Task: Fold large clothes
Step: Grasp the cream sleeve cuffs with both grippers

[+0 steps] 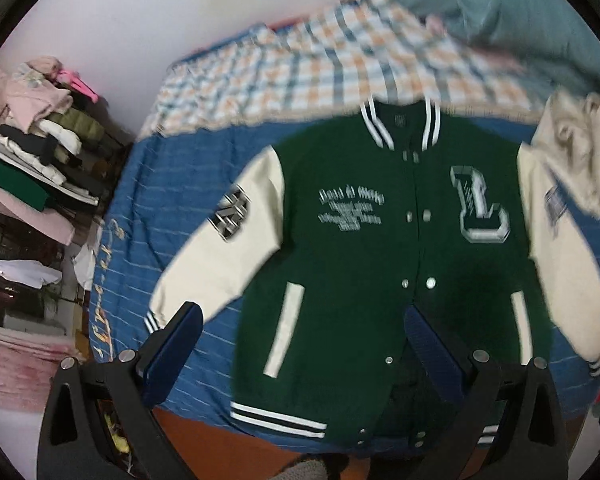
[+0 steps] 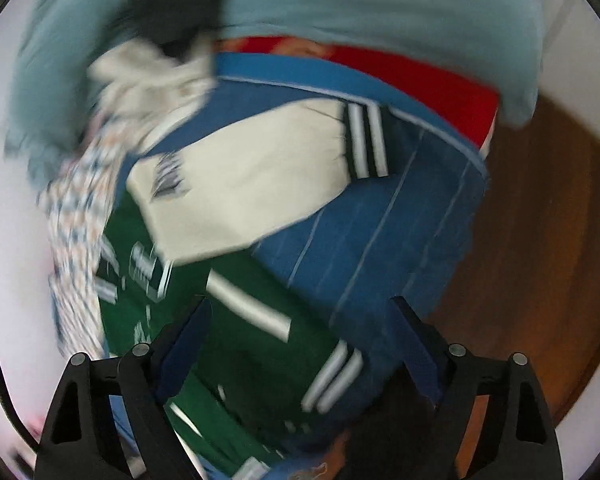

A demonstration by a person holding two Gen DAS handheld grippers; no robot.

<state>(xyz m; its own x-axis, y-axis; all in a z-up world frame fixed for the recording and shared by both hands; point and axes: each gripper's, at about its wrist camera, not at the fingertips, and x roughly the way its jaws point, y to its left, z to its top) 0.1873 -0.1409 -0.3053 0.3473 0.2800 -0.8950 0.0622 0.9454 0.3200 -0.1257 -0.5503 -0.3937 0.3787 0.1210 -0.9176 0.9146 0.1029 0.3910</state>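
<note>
Jacket: matt green cloth, smooth cream sleeves; floor glossy wood.

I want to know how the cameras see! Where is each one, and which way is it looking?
Left wrist: sits on the left gripper, looking down at the green jacket spread on the blue bedspread; both open fingers show.
Right wrist: sits on the right gripper, looking down at the jacket's cream sleeve near the bed's edge; its open fingers show.
Shared: jacket and bedspread.
</note>
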